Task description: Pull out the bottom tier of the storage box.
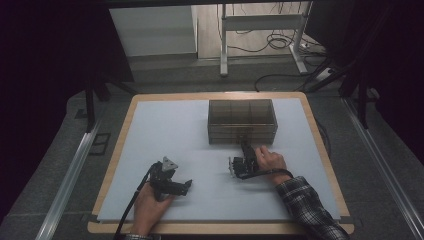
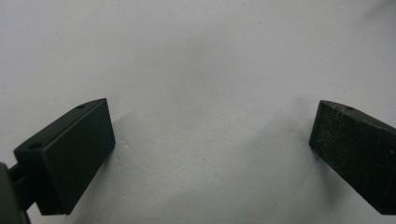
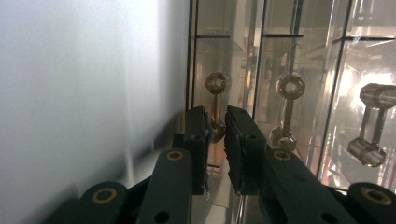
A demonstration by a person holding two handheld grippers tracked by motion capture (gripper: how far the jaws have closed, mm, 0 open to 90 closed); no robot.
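Note:
A clear smoky plastic drawer box (image 1: 242,121) stands at the back middle of the white table (image 1: 165,130). My right gripper (image 1: 245,145) reaches its front face low down. In the right gripper view the right gripper (image 3: 216,128) has its jaws closed to a narrow gap, pressing on the knob end of one clear drawer handle (image 3: 217,84). Two more handles (image 3: 289,109) (image 3: 373,126) sit beside it on the same face. My left gripper (image 1: 188,185) lies low over the table at front left. Its jaws stand wide apart with only bare table between the left gripper (image 2: 210,140) fingers.
The table has a wooden rim (image 1: 220,228) around the white top. Metal rails (image 1: 70,175) run along both sides. Beyond the far edge stand a white desk frame (image 1: 260,22) and loose cables (image 1: 280,42) on the floor.

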